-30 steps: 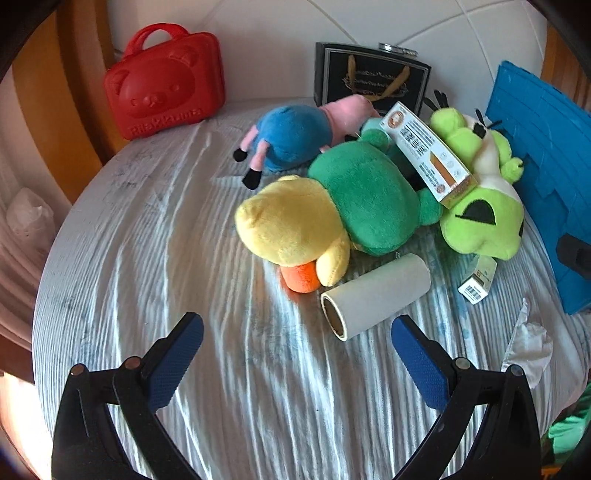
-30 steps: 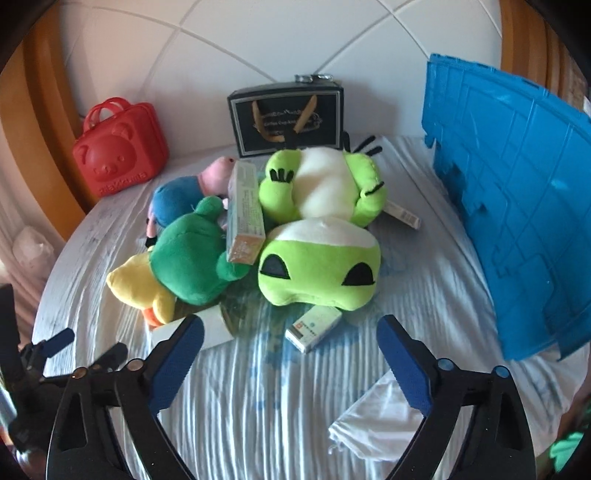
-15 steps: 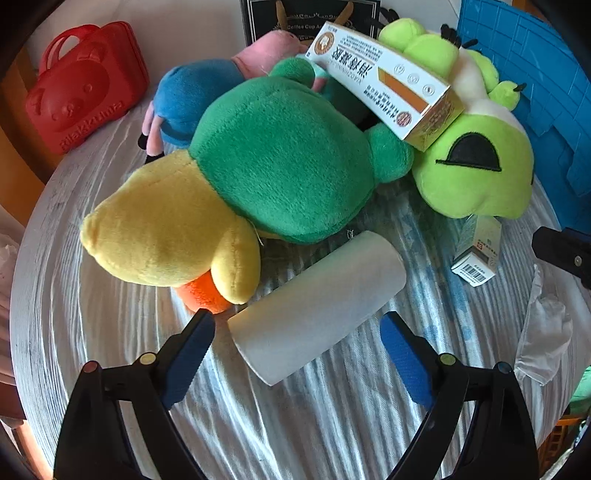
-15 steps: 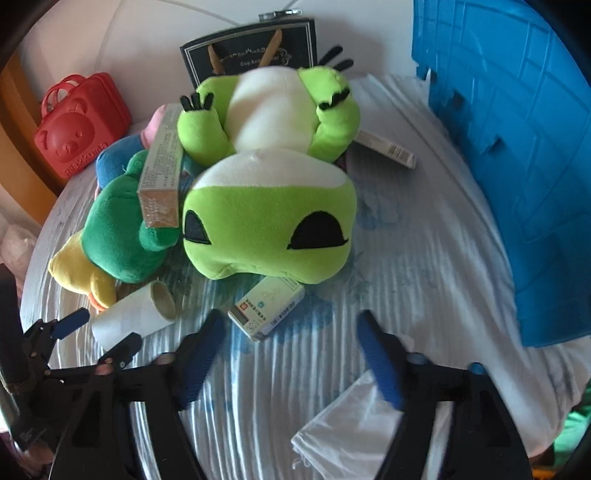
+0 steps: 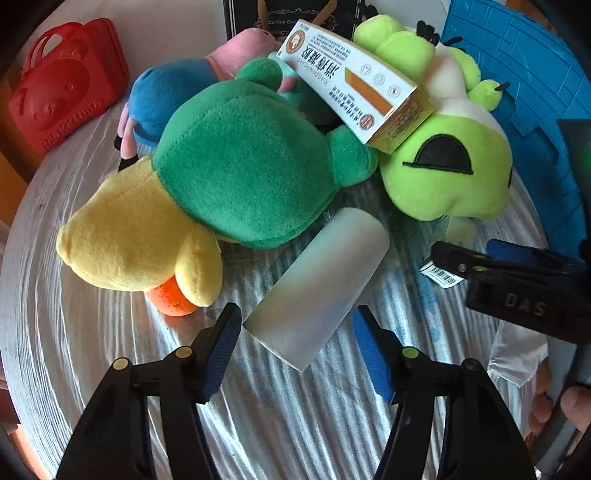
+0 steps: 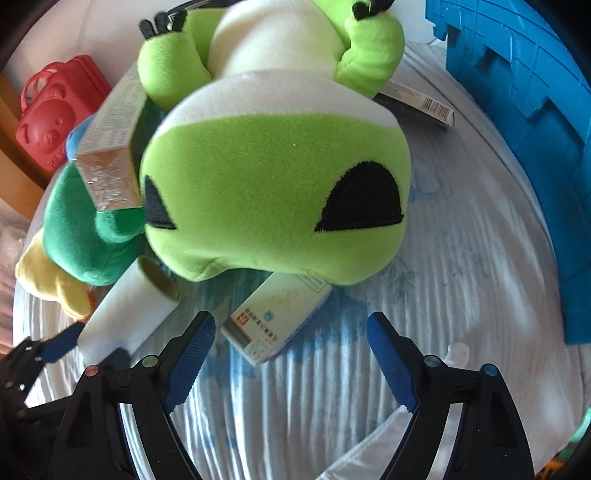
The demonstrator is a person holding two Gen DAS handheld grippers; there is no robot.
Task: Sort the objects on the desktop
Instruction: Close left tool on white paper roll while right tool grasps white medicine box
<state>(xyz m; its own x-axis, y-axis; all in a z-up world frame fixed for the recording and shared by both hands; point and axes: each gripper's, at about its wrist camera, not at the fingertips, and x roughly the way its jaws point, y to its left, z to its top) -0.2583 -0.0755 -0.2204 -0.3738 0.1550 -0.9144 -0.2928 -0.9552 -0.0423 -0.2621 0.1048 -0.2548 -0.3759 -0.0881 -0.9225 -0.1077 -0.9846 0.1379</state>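
Observation:
A white paper roll point(image 5: 317, 288) lies on the striped cloth in front of a green and yellow plush point(image 5: 236, 173). My left gripper point(image 5: 295, 332) is open, its fingers on either side of the roll's near end. A small white medicine box point(image 6: 277, 317) lies under the chin of a lime green frog plush point(image 6: 273, 192). My right gripper point(image 6: 291, 339) is open just in front of that box. The roll also shows in the right wrist view point(image 6: 129, 314). A long white and orange box point(image 5: 354, 81) rests on top of the plushes.
A blue plastic crate point(image 6: 524, 122) stands at the right. A red bear-shaped case point(image 5: 62, 81) sits at the back left, a black gift bag point(image 5: 295, 18) behind the plushes. A blue and pink plush point(image 5: 173, 88) lies at the back. A white cloth point(image 5: 517, 358) lies at the near right.
Both grippers have moved forward and down towards the pile. The left fingers have narrowed around the roll's end. The right gripper has come close to the small box.

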